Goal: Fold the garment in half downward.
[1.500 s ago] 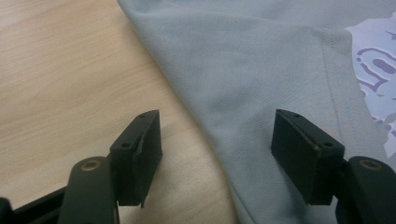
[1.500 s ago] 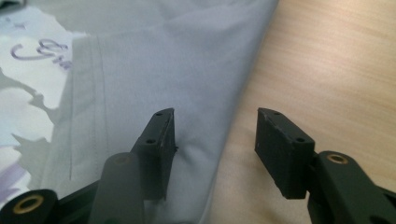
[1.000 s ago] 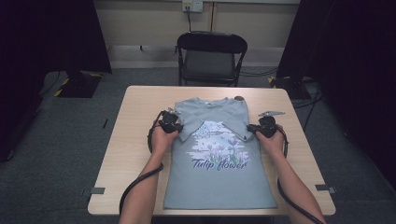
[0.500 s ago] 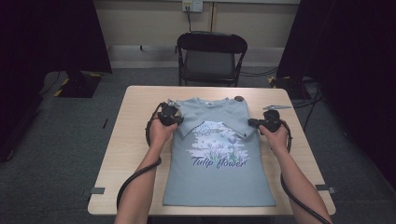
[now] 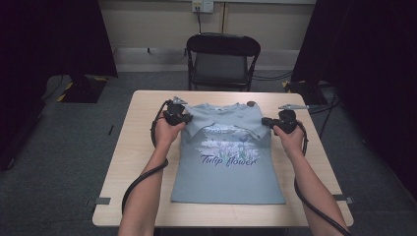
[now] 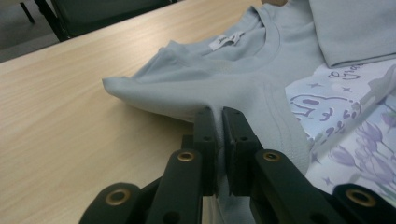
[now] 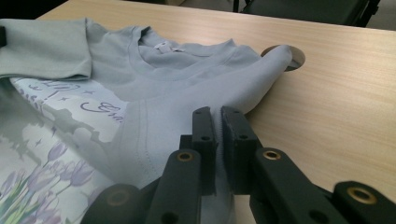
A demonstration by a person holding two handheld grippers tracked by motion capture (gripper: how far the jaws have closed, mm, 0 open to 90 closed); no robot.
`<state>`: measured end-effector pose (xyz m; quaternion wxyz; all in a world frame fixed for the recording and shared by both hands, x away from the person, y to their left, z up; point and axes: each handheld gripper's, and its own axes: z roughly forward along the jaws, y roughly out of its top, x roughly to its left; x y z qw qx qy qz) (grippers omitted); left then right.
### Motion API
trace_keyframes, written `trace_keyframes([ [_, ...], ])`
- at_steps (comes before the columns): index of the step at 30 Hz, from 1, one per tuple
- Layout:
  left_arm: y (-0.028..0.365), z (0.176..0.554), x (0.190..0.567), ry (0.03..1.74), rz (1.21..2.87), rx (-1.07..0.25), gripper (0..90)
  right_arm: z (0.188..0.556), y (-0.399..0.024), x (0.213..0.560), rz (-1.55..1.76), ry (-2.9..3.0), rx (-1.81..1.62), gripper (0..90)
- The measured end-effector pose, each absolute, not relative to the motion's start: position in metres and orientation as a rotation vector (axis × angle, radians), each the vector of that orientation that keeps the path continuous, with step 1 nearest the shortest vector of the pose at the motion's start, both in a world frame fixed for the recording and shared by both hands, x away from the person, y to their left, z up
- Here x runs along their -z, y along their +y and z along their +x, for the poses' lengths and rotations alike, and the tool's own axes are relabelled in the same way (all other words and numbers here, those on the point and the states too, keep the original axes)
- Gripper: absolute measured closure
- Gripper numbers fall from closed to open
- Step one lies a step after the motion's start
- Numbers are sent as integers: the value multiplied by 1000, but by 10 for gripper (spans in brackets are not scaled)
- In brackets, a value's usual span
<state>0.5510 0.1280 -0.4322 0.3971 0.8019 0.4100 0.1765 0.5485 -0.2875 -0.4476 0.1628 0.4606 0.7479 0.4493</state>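
While lifted off table | left gripper (image 6: 219,122) pinches T-shirt (image 5: 228,172) shoulder | right gripper (image 7: 218,120) likewise

a pale wooden counter (image 5: 137,162) stands on grey carpet. a light blue t-shirt (image 5: 228,179) with a flower print lies flat on it, collar toward the far edge, its hem near the near edge.

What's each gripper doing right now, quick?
Left gripper: shut on the T-shirt, near its shoulder.
Right gripper: shut on the T-shirt's other shoulder.
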Motion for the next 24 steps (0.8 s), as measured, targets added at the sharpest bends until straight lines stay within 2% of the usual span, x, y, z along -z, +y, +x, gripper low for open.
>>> trace_keyframes([
  [11, 129, 535, 448, 1013, 2056, -460, 849, 524, -290, 456, 1268, 2146, -1282, 841],
  [24, 141, 475, 483, 927, 2100, -434, 846, 458, -294, 486, 1175, 2176, -1278, 838],
])
